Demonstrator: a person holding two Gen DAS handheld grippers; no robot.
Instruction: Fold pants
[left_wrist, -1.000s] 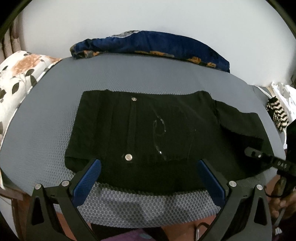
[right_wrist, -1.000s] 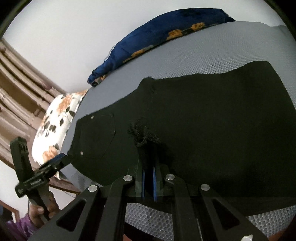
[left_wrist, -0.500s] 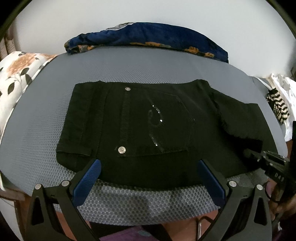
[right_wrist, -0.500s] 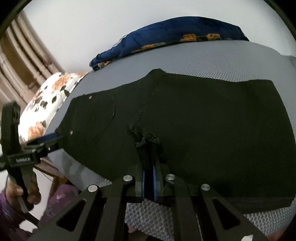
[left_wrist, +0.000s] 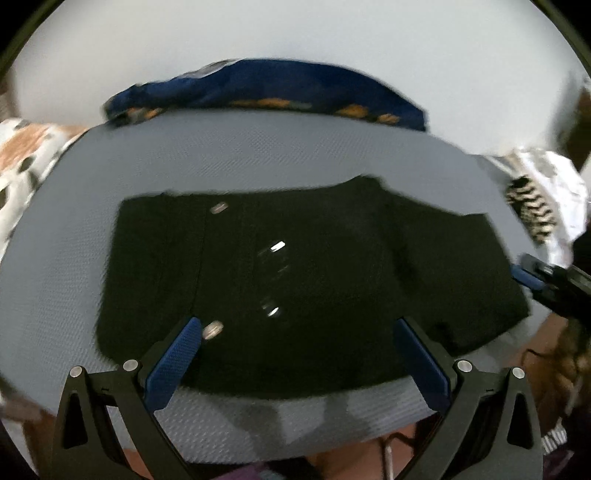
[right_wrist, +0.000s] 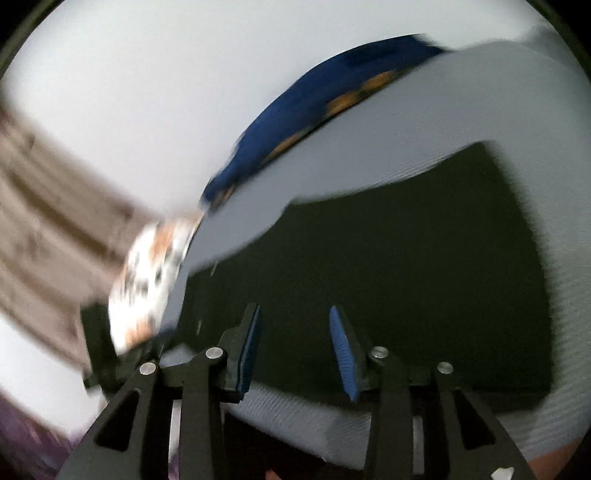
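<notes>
While black pants (left_wrist: 295, 280) lie folded flat on the grey bench (left_wrist: 258, 155), both claws hover at their near edge. Left claw (left_wrist: 295, 350) gapes wide; right claw (right_wrist: 295, 345) is parted, holding nothing.

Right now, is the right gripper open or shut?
Open: the right gripper shows a clear gap between its blue pads, nothing pinched, above the black pants.

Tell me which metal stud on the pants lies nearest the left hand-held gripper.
The lower stud, right beside the blue left finger; the other stud sits near the pants' far edge.
</notes>
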